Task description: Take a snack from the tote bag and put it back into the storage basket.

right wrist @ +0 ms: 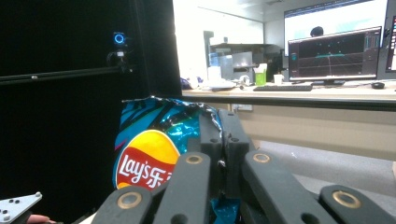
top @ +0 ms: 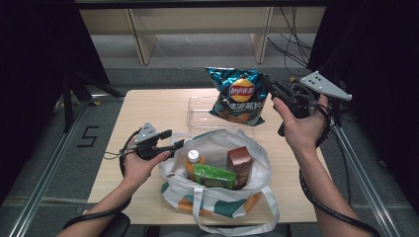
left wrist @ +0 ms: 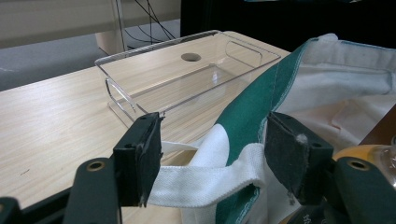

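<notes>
Chip bag [top: 238,95] is held clamped by right gripper [top: 271,86] above the tote [top: 217,197]; left gripper [top: 174,139] is held apart astride its handle [left wrist: 205,179].

The bag [top: 217,197] is packed with a bottle [top: 193,160], green packet [top: 214,176] and box [top: 239,165]; the clear tray [top: 197,114] behind has room.

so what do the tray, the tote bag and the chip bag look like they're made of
Tray: clear rigid plastic, probably acrylic; the wood grain shows through and its edges glint.
Tote bag: white and green woven cloth, likely canvas; matte, with visible stitching.
Chip bag: glossy printed foil or plastic film; crinkled and shiny.
</notes>
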{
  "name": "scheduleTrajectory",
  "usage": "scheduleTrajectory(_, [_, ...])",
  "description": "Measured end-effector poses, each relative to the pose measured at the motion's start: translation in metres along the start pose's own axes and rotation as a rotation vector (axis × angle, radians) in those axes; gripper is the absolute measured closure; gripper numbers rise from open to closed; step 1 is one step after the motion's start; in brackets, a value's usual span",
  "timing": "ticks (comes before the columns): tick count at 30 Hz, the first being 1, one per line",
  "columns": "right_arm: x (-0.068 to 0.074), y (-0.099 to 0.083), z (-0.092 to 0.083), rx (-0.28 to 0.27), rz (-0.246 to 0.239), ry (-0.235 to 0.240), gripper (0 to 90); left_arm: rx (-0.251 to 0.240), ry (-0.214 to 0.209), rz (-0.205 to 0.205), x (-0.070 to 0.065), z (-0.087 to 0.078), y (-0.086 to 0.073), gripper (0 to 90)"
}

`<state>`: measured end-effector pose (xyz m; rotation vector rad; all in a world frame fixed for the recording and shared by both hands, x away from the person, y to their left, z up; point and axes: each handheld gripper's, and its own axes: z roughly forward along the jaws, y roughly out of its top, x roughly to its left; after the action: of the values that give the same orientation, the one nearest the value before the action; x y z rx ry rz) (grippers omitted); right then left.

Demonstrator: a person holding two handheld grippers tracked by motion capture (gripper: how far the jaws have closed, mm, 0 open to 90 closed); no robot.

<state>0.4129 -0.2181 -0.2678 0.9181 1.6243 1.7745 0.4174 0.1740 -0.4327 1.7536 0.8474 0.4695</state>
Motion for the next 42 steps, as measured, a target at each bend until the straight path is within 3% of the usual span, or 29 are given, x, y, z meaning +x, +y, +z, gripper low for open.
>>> scheduleTrajectory(42, [-0.02, -0.005, 0.022, 0.004, 0.023, -0.055, 90.0, -0.011, 0.0, -0.005, 0.001, 0.0, 0.0, 36.0])
